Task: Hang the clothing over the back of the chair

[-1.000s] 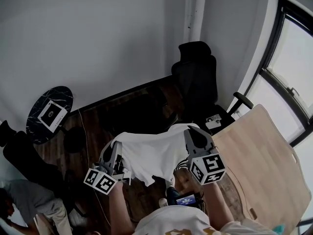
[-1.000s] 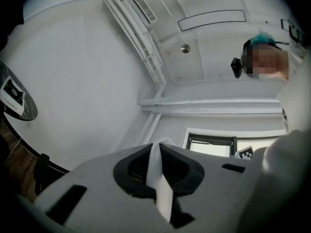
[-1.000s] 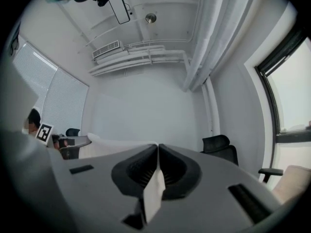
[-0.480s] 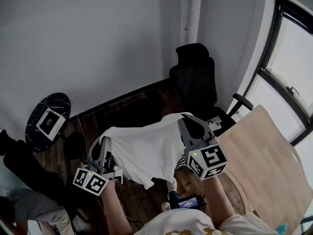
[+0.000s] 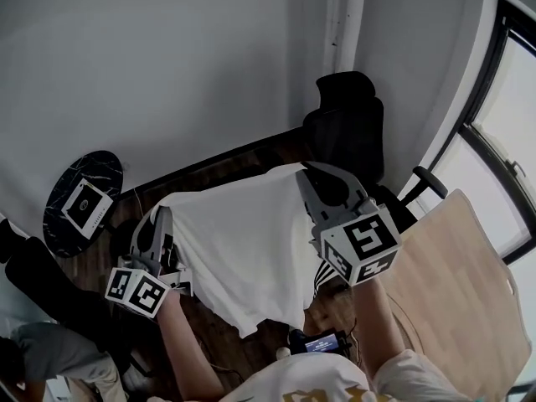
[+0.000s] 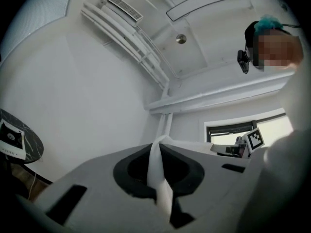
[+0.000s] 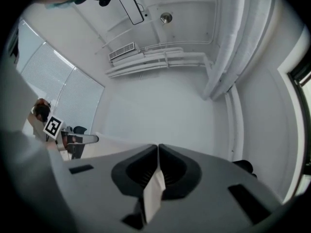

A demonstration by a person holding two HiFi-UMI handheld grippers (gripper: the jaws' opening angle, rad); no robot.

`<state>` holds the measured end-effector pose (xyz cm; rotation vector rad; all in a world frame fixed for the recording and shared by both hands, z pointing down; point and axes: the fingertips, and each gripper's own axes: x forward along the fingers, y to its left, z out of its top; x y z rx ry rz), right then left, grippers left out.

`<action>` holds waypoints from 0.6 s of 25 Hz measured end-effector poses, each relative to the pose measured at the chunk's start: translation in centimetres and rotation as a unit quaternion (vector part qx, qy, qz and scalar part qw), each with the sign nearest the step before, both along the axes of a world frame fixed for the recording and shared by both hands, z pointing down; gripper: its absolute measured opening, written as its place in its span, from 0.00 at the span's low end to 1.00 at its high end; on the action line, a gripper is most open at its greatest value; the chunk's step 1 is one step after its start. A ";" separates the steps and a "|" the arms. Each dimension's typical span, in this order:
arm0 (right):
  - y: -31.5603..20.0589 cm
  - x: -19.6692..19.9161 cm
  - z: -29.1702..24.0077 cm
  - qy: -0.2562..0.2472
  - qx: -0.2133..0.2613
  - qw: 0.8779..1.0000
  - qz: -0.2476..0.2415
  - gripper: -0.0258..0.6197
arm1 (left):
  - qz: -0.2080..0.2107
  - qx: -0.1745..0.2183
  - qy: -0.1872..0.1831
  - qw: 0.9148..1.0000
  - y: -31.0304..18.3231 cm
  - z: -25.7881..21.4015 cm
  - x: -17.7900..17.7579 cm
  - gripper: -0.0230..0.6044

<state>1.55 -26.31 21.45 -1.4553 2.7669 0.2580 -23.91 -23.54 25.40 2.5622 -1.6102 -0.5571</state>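
A white garment [image 5: 243,245] hangs stretched between my two grippers, its lower edge drooping toward me. My left gripper [image 5: 157,218] is shut on the garment's left top corner; a fold of white cloth [image 6: 158,171] shows pinched between its jaws. My right gripper [image 5: 303,174] is shut on the right top corner, with cloth [image 7: 154,191] between its jaws too. A black office chair [image 5: 347,141] with a tall back and headrest stands just beyond the right gripper, against the wall. The cloth's top edge is about level with the chair's back and short of it.
A round dark side table [image 5: 82,199] with a white card sits at the left. A light wooden table [image 5: 452,275] lies at the right, by the window [image 5: 511,132]. A dark seat and a person's clothing show at lower left. The floor is dark wood.
Both grippers have risen and moved forward toward the chair, lifting the garment. The cloth now hangs higher and spreads wider between them.
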 end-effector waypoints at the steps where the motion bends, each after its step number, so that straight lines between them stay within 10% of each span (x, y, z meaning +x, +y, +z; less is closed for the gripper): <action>1: -1.1 -0.2 0.3 0.005 -0.004 1.000 -0.004 0.07 | -0.004 -0.006 -0.009 1.000 -1.1 0.3 -0.2 0.09; 15: -14.7 -2.2 10.4 0.059 -0.104 0.991 -0.055 0.07 | -0.021 -0.107 -0.078 0.991 -13.2 10.3 -1.8 0.09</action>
